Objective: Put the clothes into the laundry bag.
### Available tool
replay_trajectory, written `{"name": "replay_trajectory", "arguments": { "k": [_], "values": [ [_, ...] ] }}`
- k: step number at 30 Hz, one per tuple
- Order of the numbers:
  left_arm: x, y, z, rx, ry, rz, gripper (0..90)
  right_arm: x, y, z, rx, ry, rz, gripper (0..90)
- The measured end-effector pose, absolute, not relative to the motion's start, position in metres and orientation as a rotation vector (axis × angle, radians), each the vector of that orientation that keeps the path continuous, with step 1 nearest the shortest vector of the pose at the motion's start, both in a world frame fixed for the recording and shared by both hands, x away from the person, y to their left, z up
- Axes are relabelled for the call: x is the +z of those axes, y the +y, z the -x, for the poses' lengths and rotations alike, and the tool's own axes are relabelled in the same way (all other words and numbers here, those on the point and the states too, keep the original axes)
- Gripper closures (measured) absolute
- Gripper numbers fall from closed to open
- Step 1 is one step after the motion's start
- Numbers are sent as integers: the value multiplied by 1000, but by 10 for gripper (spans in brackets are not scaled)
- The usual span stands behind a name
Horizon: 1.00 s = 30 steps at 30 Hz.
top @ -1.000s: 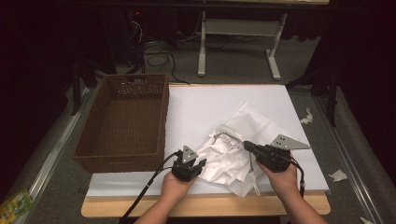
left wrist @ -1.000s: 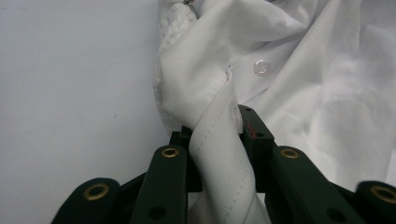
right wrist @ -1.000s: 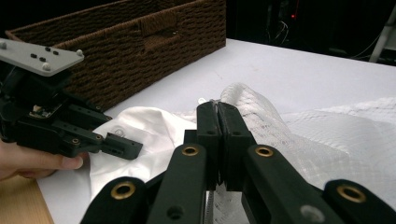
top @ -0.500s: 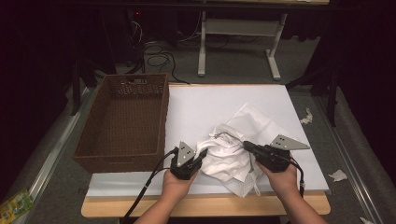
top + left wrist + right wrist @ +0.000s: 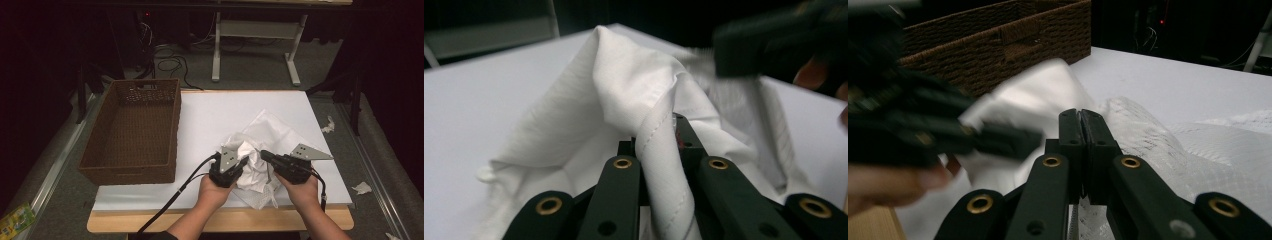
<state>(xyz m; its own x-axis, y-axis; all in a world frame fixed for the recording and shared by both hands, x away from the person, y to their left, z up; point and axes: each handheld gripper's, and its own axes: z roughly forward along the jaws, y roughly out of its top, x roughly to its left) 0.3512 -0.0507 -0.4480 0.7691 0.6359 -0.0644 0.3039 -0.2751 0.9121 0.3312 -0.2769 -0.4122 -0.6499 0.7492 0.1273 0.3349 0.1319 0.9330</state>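
Note:
A crumpled white cloth [image 5: 272, 131] lies on the white table [image 5: 225, 110] near its front edge. My left gripper [image 5: 244, 160] is shut on a stitched hem of the cloth [image 5: 624, 65]. Its jaws have just been closing, with the hem running up between them [image 5: 655, 136]. My right gripper [image 5: 263, 153] points left at the same bunch, close to the left one. Its jaws [image 5: 1080, 114] are pressed together, and a thin strip of cloth [image 5: 1198, 150] shows under them. The left gripper [image 5: 923, 135] looks blurred in the right gripper view.
A brown wicker basket [image 5: 130, 169] stands at the table's left side, its wall [image 5: 998, 40] just beyond the cloth. Black cables trail off the front edge. Scraps of paper lie on the floor [image 5: 362, 188] to the right.
My left gripper has moved right and a little up, toward the right gripper, taking a fold of cloth with it. The cloth has bunched up between the two. The right hand has kept still.

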Motion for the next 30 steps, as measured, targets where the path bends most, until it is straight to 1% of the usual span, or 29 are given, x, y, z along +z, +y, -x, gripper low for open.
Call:
{"name": "replay_trajectory", "arguments": {
  "k": [1,3,5,6,9,13,15,17,18,19,21,23,24,25,26,27,28,29,30],
  "values": [
    [-448,-51,-351,381,719,-1875,832,-412,-277,-331,1527,2045,-1046,894],
    [-459,-55,-356,351,745,-1926,813,-411,-279,-330,1536,2038,-1047,894],
    [-470,-52,-359,351,772,-1933,767,-411,-279,-330,1542,2036,-1050,894],
    [-471,-50,-358,354,783,-1921,710,-411,-279,-330,1540,2037,-1049,894],
    [-470,-40,-354,343,796,-1882,496,-411,-279,-331,1535,2042,-1041,893],
    [-460,-25,-345,387,782,-1839,302,-411,-279,-331,1534,2043,-1044,893],
    [-453,-16,-341,427,778,-1787,243,-411,-278,-330,1533,2042,-1041,894],
    [-449,-12,-340,436,771,-1766,187,-411,-278,-330,1531,2042,-1048,894],
    [-445,-9,-341,442,769,-1744,187,-411,-277,-330,1530,2043,-1044,894],
    [-443,-7,-343,441,772,-1736,162,-411,-277,-330,1528,2044,-1039,894],
    [-436,-6,-357,420,803,-1720,153,-411,-276,-331,1530,2043,-1038,894],
    [-436,-14,-369,404,822,-1757,155,-411,-276,-330,1530,2044,-1045,894],
    [-439,-19,-376,368,837,-1784,157,-411,-276,-331,1530,2045,-1045,894],
    [-443,-22,-383,303,850,-1810,171,-411,-276,-331,1530,2045,-1043,894],
    [-449,-25,-389,249,865,-1832,198,-411,-276,-331,1530,2046,-1042,894],
    [-454,-28,-393,225,873,-1851,212,-412,-277,-331,1528,2050,-1041,894],
    [-458,-30,-392,226,850,-1864,284,-412,-277,-331,1529,2048,-1043,893],
    [-461,-33,-390,232,831,-1872,417,-412,-278,-331,1530,2046,-1042,894],
    [-464,-35,-388,232,829,-1882,496,-412,-278,-331,1533,2046,-1039,894]
  ]
}}
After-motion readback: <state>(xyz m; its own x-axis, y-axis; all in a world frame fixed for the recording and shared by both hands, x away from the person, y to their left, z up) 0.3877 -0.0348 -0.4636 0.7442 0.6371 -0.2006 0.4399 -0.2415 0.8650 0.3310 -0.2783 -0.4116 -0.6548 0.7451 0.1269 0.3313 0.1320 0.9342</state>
